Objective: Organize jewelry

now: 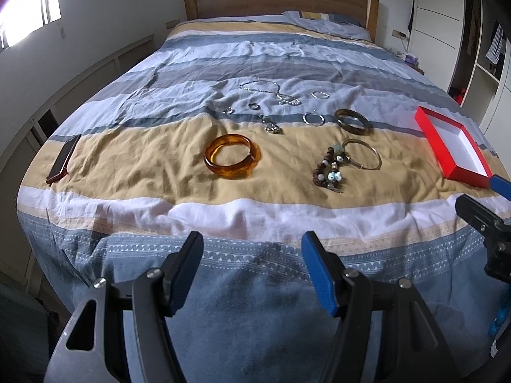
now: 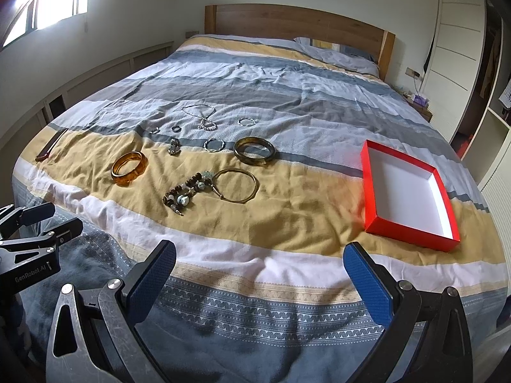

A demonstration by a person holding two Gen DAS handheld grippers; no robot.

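three bangles, one red box

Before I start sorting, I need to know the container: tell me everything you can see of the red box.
The red box is a shallow, open rectangular tray, seemingly cardboard, with red outer walls and a plain white inside. It holds nothing. It lies flat on the bedspread, across its yellow and grey-blue stripes, to the right of all the jewelry and apart from it. No lid shows. Neither gripper touches it.
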